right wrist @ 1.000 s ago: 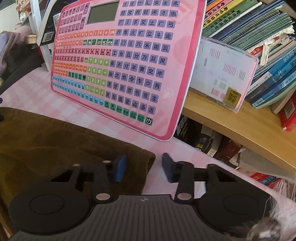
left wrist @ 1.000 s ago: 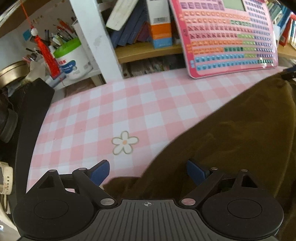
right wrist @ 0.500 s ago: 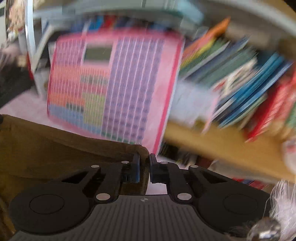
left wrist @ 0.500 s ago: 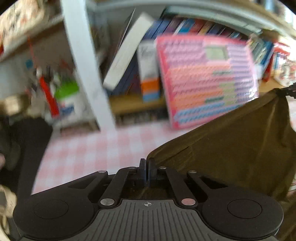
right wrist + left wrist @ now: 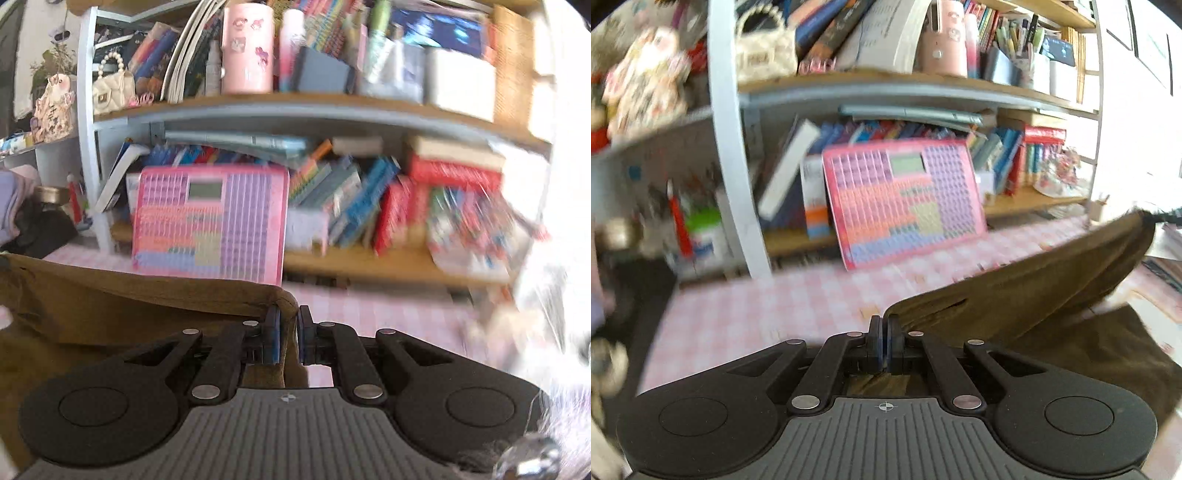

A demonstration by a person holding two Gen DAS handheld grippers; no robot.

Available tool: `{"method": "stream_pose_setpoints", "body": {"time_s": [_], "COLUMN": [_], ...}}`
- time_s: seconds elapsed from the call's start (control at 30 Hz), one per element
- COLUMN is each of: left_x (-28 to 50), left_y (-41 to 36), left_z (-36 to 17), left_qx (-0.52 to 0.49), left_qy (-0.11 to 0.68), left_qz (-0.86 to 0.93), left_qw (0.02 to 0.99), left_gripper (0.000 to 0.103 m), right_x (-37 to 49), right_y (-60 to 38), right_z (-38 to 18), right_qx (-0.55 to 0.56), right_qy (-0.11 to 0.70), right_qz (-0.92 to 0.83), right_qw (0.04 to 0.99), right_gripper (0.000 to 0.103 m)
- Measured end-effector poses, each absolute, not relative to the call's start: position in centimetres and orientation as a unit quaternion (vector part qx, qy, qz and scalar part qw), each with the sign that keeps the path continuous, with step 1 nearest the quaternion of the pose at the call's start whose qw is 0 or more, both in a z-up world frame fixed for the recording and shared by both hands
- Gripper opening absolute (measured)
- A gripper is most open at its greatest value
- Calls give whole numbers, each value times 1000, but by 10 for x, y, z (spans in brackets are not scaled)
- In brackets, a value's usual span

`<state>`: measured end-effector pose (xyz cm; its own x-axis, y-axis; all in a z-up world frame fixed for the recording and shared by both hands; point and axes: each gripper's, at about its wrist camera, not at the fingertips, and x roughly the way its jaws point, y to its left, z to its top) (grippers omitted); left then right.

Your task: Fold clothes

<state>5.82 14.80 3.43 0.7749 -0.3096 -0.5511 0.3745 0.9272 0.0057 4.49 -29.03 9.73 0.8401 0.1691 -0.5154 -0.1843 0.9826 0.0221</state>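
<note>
In the left wrist view, the left gripper is clenched on 1 corner of a brown garment, its 2 blue pads pressed together with the cloth's edge coming out just to their right. From that corner the fabric runs up and to the right as a taut, lifted sheet, above the pink checked tablecloth, while a lower fold hangs beneath it at right. Holding it by a corner this way likely keeps the edge straight for a fold. A pink keyboard toy leans against the bookshelf behind, well apart from the cloth. In the right wrist view, the right gripper grasps the opposite corner: a thick fold of the same brown garment is pinched between its pads, which stand slightly apart because of the bunched cloth. The fabric stretches away to the left, so the 2 grips appear to share 1 edge, probably to carry it over the rest.
</note>
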Motion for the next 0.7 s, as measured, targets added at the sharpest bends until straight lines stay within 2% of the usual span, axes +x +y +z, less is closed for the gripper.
{"method": "stream_pose_setpoints", "body": {"time_s": [0.07, 0.13, 0.27, 0.3, 0.33, 0.37, 0.4, 0.5, 0.53, 0.7], "left_x": [42, 28, 1, -6, -13, -20, -25, -35, -38, -42], "left_y": [151, 154, 159, 161, 165, 170, 175, 189, 194, 216], "left_z": [20, 5, -17, -19, -19, -18, -18, -20, -20, -22], "left_qx": [43, 34, 14, 6, -9, -25, -43, -91, -106, -205], "left_qy": [305, 330, 370, 374, 374, 373, 373, 389, 396, 399], "left_qz": [-182, -180, -173, -169, -167, -164, -159, -131, -121, -95], "left_qw": [934, 926, 913, 912, 912, 913, 913, 907, 904, 889], "left_gripper": [2, 8, 14, 16, 18, 25, 35, 46, 46, 47], "right_x": [8, -21, -62, -70, -78, -86, -93, -108, -110, -113], "right_y": [-288, -285, -276, -273, -270, -268, -266, -262, -262, -266], "right_z": [80, 61, 28, 24, 21, 21, 21, 22, 22, 18], "right_qx": [0, 15, 55, 60, 67, 79, 94, 146, 179, 371], "right_qy": [294, 330, 396, 406, 415, 418, 419, 427, 431, 430], "right_qz": [75, 54, -3, -18, -31, -39, -45, -46, -46, -37], "right_qw": [953, 942, 917, 912, 907, 904, 902, 891, 883, 822], "right_gripper": [8, 8, 11, 15, 31, 42, 42, 47, 51, 58]}}
